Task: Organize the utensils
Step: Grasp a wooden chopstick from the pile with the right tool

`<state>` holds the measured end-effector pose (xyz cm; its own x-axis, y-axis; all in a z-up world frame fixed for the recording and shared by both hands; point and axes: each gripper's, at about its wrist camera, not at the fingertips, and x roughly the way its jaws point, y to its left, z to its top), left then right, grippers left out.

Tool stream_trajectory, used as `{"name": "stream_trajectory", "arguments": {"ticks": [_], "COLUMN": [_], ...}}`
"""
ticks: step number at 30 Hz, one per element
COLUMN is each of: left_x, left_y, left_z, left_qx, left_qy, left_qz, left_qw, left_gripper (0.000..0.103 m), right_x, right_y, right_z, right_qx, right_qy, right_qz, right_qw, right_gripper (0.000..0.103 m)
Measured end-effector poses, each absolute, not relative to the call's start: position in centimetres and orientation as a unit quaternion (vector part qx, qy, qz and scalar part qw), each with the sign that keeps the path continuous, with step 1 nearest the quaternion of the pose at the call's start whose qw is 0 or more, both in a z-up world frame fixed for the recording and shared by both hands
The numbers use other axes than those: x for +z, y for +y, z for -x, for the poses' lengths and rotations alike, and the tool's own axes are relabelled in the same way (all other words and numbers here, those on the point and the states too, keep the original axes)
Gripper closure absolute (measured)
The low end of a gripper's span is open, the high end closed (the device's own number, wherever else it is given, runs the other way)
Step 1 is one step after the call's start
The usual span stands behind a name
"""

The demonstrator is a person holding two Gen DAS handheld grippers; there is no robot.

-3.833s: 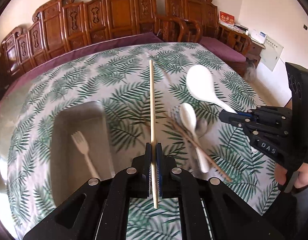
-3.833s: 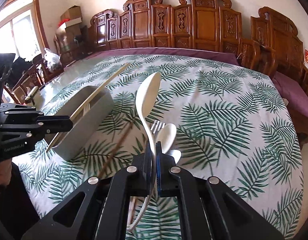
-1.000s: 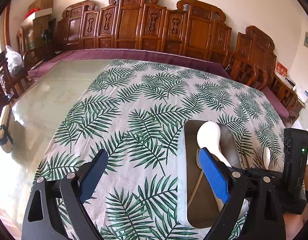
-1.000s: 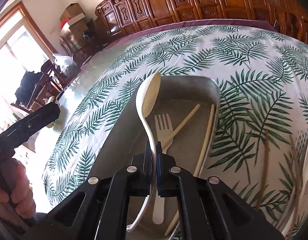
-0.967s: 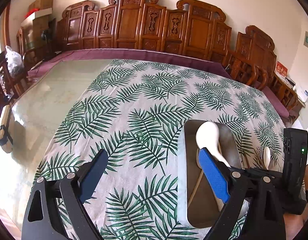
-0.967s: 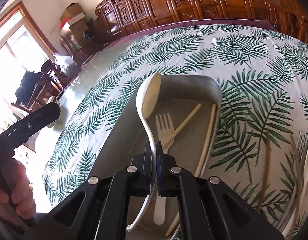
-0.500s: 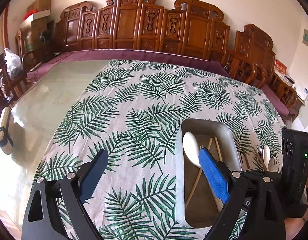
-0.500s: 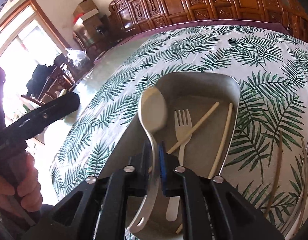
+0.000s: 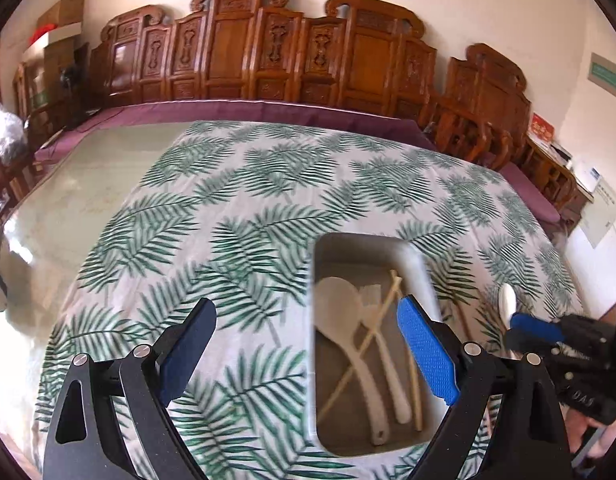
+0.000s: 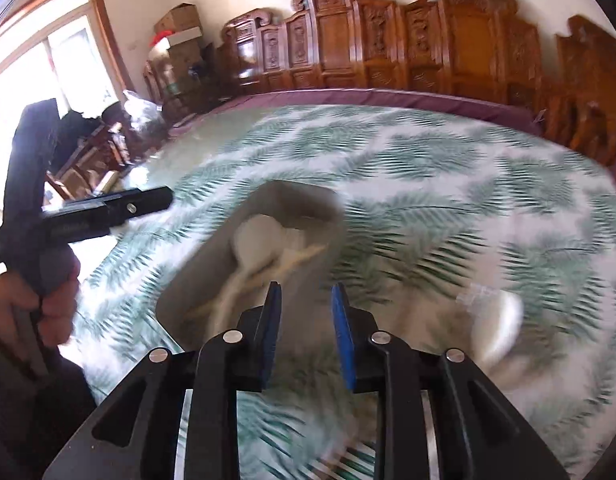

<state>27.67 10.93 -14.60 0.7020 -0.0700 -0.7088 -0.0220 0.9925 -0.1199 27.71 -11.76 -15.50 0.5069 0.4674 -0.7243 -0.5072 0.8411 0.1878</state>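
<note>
A grey tray (image 9: 312,320) lies on the leaf-print cloth. Inside it rest a big cream spoon (image 9: 340,300), a pale fork (image 9: 372,300) and two crossed chopsticks (image 9: 382,322). My left gripper (image 9: 308,328) hangs open and empty above the cloth, left of the tray's near end. In the blurred right wrist view, my right gripper (image 10: 305,292) is over the tray's (image 10: 195,264) near right side; its jaws are opening with nothing between them. The big spoon (image 10: 253,236) lies in the tray beyond it. A small white spoon (image 9: 508,300) stays on the cloth right of the tray.
More loose utensils, one a white spoon (image 10: 496,324), lie blurred on the cloth at the right. Bare glass tabletop (image 9: 79,184) lies left of the cloth. Carved wooden chairs (image 9: 267,52) line the far side. A hand (image 10: 31,300) grips the left tool's handle.
The right gripper let go of the big cream spoon, which now lies in the tray, then drew back and up with its jaws parting. The left gripper shifted slightly, staying open.
</note>
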Motion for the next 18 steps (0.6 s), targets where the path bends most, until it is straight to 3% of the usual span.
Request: {"name": "stream_trajectory", "arguments": {"ticks": [7,18], "left_x": [-14.5,-15.3], "left_y": [6.5,-0.5], "left_z": [-27.1,-25.2], "left_qx": [-0.055,-0.109], "left_qy": [0.387,0.384], "left_qz": [0.046,0.001], "left_qw": [0.919,0.917], "left_gripper": [0.015,0.015], "right_x": [-16.4,-21.4], "right_y": [-17.6,-20.4], "right_z": [-26.1,-26.1], "right_qx": [0.215,0.199], "right_qy": [0.398,0.462], "right_qz": [0.05,0.054], "right_qw": [0.89,0.863], "right_gripper": [0.075,0.075]}}
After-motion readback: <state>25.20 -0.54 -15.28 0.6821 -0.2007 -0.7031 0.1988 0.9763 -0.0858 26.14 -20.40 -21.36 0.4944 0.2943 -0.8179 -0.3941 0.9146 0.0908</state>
